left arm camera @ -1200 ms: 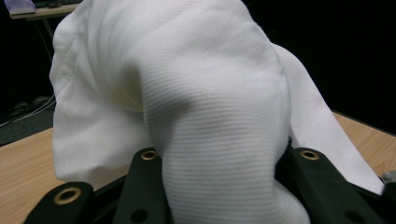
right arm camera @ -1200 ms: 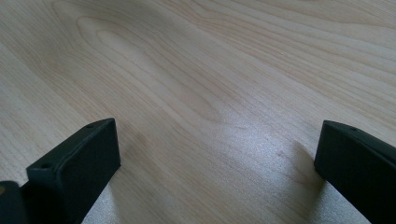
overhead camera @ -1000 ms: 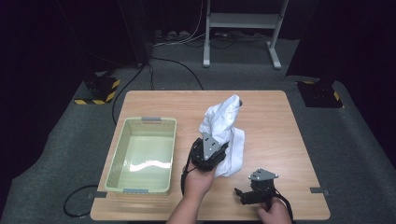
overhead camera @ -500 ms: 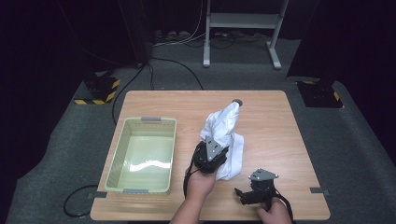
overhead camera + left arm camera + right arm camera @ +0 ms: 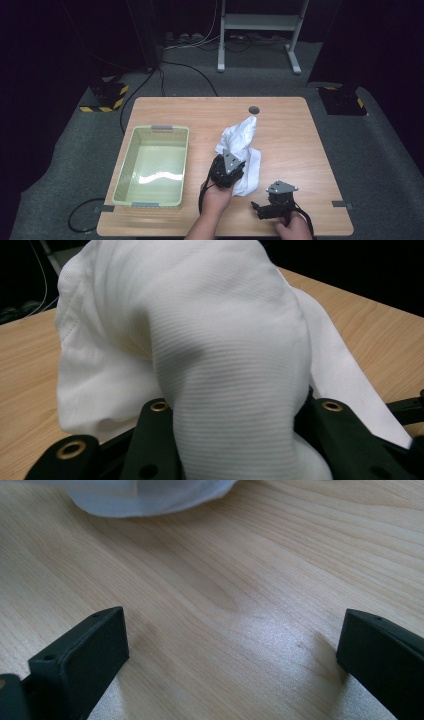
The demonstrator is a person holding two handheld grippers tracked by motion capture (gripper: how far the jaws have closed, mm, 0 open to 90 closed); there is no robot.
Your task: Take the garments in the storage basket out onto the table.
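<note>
A white cloth [image 5: 241, 144] rises in a crumpled peak near the middle of the wooden table [image 5: 292, 131], its lower part draped on the wood. My left gripper [image 5: 227, 170] is shut on its near end. In the left gripper view the ribbed cloth [image 5: 210, 335] bunches up between the black jaws and hides the fingertips of the left gripper [image 5: 240, 412]. My right gripper [image 5: 264, 207] rests low by the table's front edge, right of the cloth. In its own view the right gripper [image 5: 232, 645] stands open over bare wood, with the cloth's edge [image 5: 150, 495] beyond it.
A pale green plastic basket [image 5: 145, 204] stands on the table's left half with nothing in it. A round cable hole [image 5: 254, 109] lies near the far edge. Cables, a metal stand [image 5: 260, 30] and striped floor blocks [image 5: 105, 95] lie beyond the table.
My left gripper has sunk toward the table with the cloth, and the cloth's peak stands lower. The right gripper has stayed put.
</note>
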